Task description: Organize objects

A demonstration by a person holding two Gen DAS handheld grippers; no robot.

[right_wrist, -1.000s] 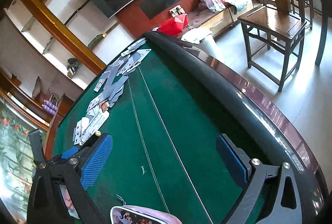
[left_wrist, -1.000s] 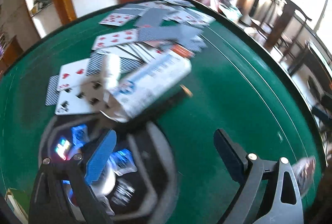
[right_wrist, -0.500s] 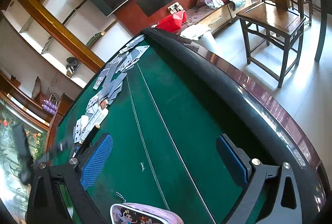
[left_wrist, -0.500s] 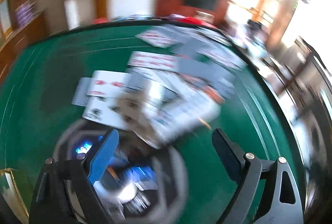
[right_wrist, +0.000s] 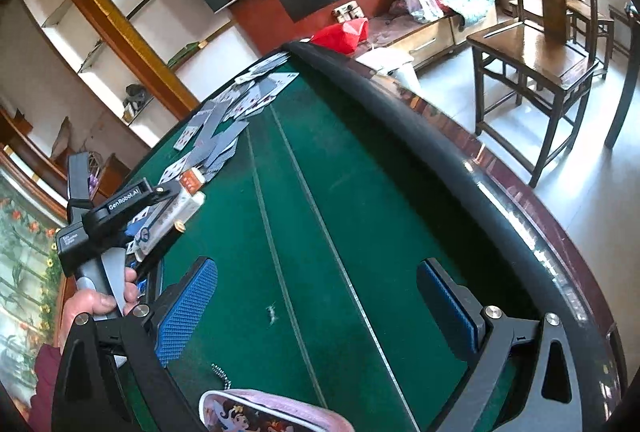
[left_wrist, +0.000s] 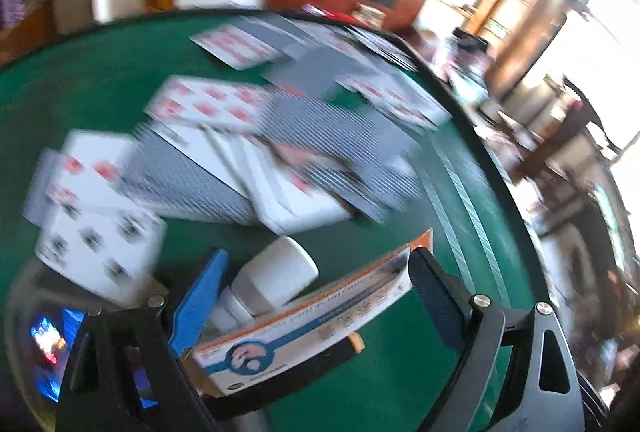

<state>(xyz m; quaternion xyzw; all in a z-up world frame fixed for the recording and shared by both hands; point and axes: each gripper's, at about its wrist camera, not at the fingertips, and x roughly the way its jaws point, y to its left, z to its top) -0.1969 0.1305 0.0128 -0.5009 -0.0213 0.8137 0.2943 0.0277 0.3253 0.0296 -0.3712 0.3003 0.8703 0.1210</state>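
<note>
The white-and-orange box (left_wrist: 316,328) sits between the left gripper's (left_wrist: 316,292) wide jaws, grip unclear; the right gripper's (right_wrist: 316,300) jaws released.

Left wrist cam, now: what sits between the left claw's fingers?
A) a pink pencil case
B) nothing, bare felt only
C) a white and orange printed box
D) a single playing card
C: the white and orange printed box lies across the gap of the left claw, whose jaws stand wide, with a white cap-shaped thing beside it.
</note>
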